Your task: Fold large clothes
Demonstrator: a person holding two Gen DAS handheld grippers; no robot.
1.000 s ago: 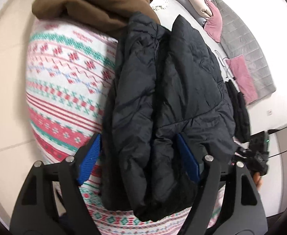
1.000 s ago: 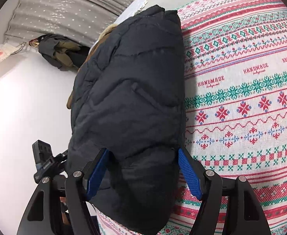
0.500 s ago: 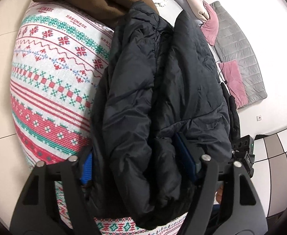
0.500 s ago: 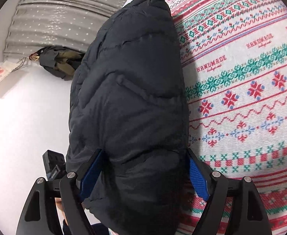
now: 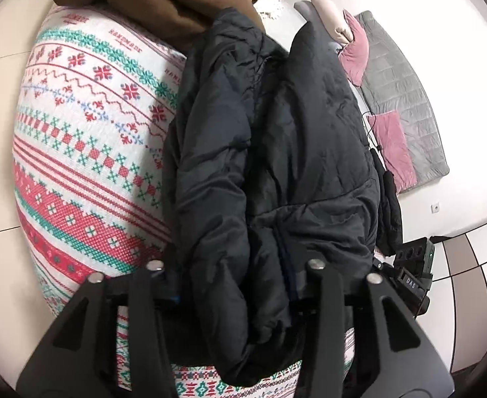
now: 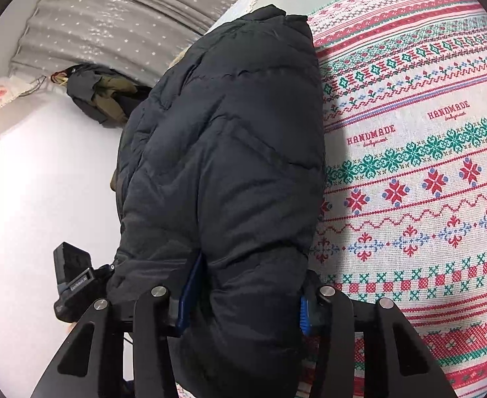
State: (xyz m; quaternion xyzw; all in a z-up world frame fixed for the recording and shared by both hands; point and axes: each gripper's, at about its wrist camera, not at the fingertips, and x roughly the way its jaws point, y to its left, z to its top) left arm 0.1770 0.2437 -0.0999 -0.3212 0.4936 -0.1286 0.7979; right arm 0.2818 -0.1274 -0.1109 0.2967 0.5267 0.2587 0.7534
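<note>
One puffy black quilted jacket (image 5: pixel 270 152), folded lengthwise, lies on a cross-stitch-patterned cloth (image 5: pixel 87 152). Left gripper (image 5: pixel 235 293) and right gripper (image 6: pixel 243 301), jaws just closing, apparently pinch its near end.

patterned cloth (image 5: pixel 87 152); grey quilt (image 5: pixel 406 99) | pink cushion (image 5: pixel 391 146); grey curtain (image 6: pixel 120 20)

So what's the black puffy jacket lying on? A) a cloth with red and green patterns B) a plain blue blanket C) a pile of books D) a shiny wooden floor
A: the black puffy jacket lies on a white cloth with red and green stitched patterns, seen in both wrist views.
</note>
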